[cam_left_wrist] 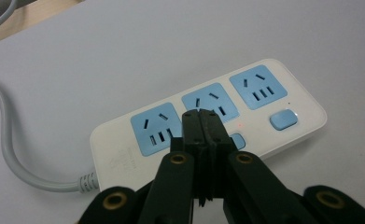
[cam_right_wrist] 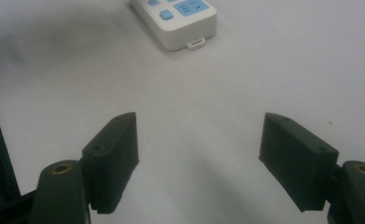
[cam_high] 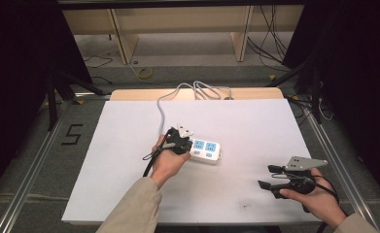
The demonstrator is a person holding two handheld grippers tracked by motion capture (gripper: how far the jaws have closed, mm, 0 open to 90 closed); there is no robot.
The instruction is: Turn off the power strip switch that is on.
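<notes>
Jaws of the left gripper (cam_left_wrist: 201, 114) were pressed flat together with nothing between them, their tips down on the top face of the white power strip (cam_left_wrist: 208, 116), just by the middle blue socket (cam_left_wrist: 210, 102) and in front of a small blue switch (cam_left_wrist: 237, 140) that they half hid; whether the tips actually pressed that switch could not be made out. A tiny red light (cam_left_wrist: 239, 125) glowed beside it. From above, the strip lay near the middle of the white table (cam_high: 129, 194), its grey cable (cam_high: 162, 109) running off toward the far edge. Well apart, near the table's front right corner, the right gripper (cam_high: 265, 176) rested in the person's right hand (cam_high: 319, 201), jaws spread wide and empty, pointing toward the strip.
</notes>
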